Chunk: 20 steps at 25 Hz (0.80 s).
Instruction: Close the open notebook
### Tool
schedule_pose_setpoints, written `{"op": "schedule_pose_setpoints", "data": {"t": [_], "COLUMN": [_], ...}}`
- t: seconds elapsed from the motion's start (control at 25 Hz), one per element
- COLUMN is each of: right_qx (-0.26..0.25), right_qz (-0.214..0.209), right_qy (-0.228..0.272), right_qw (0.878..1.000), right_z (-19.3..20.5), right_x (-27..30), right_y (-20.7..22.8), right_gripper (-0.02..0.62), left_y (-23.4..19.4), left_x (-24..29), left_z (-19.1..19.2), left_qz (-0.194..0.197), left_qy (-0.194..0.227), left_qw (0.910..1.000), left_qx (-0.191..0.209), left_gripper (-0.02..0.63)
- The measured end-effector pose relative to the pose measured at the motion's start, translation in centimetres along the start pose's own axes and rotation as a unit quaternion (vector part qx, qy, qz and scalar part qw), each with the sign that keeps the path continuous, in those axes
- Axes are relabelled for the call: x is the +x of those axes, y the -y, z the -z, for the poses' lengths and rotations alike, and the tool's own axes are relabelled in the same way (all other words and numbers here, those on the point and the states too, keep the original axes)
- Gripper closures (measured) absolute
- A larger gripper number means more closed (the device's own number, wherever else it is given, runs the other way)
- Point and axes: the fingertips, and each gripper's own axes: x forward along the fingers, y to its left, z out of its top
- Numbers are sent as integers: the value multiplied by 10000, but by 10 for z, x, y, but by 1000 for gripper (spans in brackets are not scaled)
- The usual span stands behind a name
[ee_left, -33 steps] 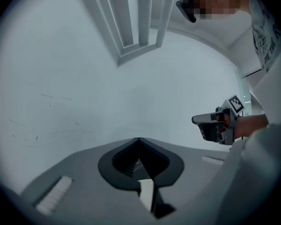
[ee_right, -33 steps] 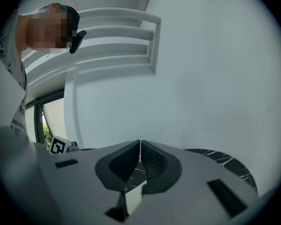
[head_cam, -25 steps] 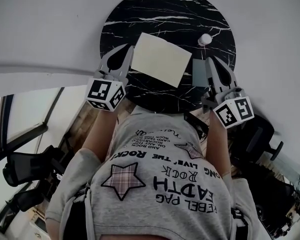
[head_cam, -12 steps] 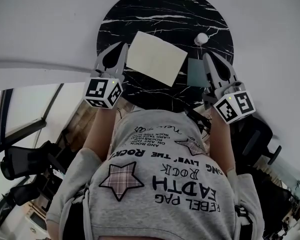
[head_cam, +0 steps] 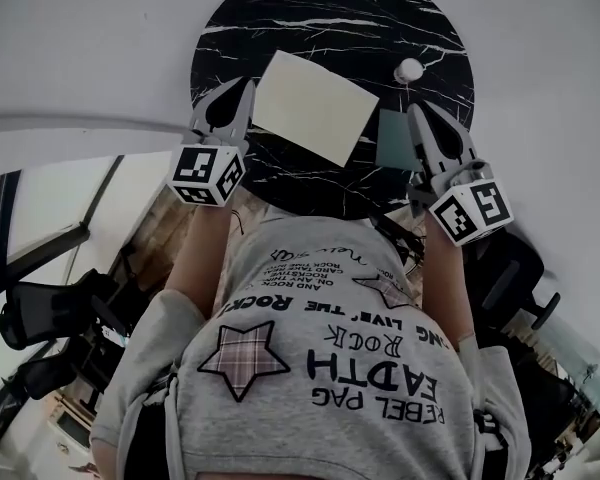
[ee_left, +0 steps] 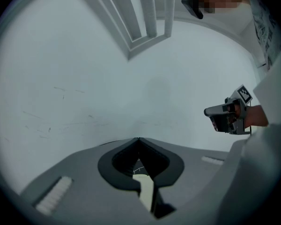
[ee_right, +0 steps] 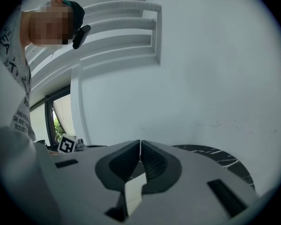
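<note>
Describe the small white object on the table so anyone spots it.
Find the round, white-veined black marble table. Near its right edge in the head view, beyond the pale yellow rectangular sheet and the grey-blue panel, sits a small white rounded object. It is the only small rounded thing; its neighbours are flat rectangles.
</note>
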Motion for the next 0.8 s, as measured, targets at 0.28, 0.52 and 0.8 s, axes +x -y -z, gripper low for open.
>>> {"op": "schedule_pose_setpoints", "data": {"t": [0.28,0.52,0.8], "right_qx": [-5,47,104], "right_qz": [-51,-50,60], "right_qy": [-261,-430,-500], "right_qw": [9996,9991,9987], "right_z": [18,32,37], "right_x": [11,15,13], "right_y": [-1,-3,-1], "right_gripper": [581,581,581], "left_y": [-9,-25,-50], "left_x": [14,31,45], "left_z": [47,122,198], "left_qz": [192,403,177], "left_qy": [-395,-1067,-2000], "left_qw": [9989,9922,9795], "left_qx": [166,502,139], "left_gripper": [597,581,512]}}
